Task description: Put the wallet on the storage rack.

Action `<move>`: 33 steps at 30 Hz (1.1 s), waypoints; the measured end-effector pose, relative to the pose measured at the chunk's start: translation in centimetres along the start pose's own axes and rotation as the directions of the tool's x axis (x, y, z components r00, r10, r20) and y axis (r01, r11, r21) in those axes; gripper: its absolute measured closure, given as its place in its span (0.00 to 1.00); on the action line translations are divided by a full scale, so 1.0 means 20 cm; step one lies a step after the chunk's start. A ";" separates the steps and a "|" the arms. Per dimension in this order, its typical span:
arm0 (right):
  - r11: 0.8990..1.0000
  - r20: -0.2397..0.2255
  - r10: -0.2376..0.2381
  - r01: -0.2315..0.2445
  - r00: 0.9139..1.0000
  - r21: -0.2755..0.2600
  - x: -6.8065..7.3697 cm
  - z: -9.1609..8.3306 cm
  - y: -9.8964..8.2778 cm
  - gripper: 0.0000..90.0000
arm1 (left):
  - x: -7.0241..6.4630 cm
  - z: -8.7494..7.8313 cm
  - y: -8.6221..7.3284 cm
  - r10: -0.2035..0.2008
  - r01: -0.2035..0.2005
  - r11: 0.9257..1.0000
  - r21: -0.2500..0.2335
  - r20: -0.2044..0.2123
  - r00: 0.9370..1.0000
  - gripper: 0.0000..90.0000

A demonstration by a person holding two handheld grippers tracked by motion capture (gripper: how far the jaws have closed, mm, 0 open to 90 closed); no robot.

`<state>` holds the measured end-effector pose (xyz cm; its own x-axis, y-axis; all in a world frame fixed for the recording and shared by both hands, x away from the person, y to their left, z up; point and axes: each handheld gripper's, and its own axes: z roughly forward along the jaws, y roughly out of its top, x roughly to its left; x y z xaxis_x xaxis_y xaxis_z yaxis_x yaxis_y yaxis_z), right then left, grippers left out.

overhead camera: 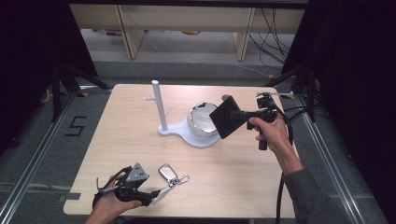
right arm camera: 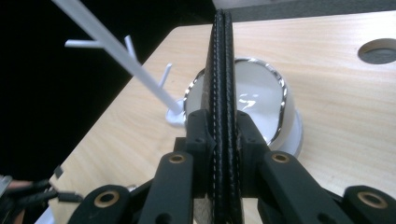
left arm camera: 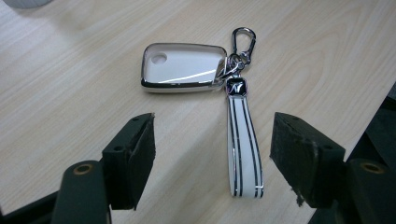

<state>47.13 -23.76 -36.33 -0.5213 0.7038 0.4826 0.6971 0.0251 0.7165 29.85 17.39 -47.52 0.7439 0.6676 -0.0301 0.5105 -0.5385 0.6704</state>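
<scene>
Low at the left of the high view, the left gripper (overhead camera: 161,191) lies near the table's (overhead camera: 243,186) front edge, its jaws spread apart around the striped strap (left arm camera: 243,144) of the key fob (left arm camera: 182,67), pads clear of it. Right of centre, the right gripper (overhead camera: 243,114) hangs above the table, clamped on a black wallet (overhead camera: 226,117) beside the white stand (overhead camera: 161,105) and its mirrored bowl (overhead camera: 201,119).

White stand (overhead camera: 159,106) with thin side pegs rises upright from a flat white base (overhead camera: 187,134) near the tabletop's (overhead camera: 233,186) middle, toward the far edge. A chrome-rimmed bowl (overhead camera: 201,119) sits on that base. Round hole (right arm camera: 379,50) near the far right corner.
</scene>
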 end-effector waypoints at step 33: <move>0.989 0.067 0.144 -0.146 0.987 0.014 -0.10 0.35 0.11 0.88 | 0.00 -0.03 -0.07 -0.040 0.040 0.999 0.002 0.012 0.999 0.33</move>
<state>53.23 -20.11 -39.31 -0.3811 0.7458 0.5463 0.7723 -0.0680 0.6316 28.91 18.44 -48.01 0.7278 0.6826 -0.0658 0.5406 -0.5120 0.6675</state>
